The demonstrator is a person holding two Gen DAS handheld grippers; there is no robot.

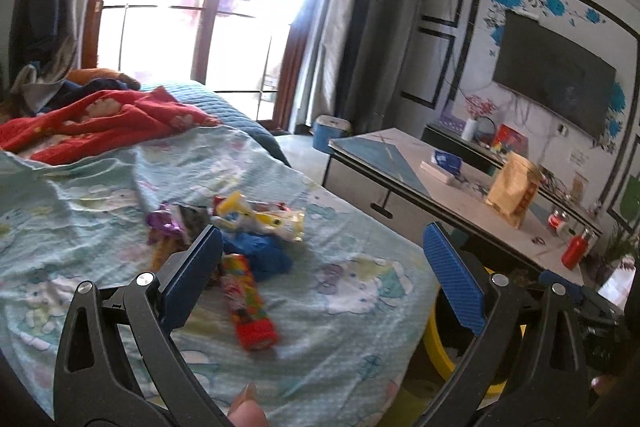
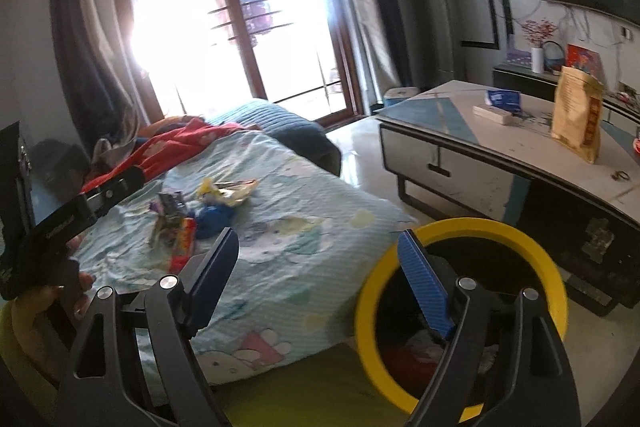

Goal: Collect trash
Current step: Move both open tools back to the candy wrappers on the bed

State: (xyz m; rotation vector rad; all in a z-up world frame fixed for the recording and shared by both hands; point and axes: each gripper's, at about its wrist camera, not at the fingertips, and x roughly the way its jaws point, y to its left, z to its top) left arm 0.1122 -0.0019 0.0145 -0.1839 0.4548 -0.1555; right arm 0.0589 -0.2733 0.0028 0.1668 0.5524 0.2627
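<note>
While the bed point(image 1: 120, 187) fills most of both views under a pale cartoon-print sheet, the yellow-rimmed bin point(image 2: 460, 227) stands on the floor just beside its edge. A pile of wrappers point(image 1: 240, 235) lies on the sheet. The left hand-held gripper point(image 1: 320, 267) and right hand-held gripper point(image 2: 320, 255) both gape wide, holding nothing.
</note>
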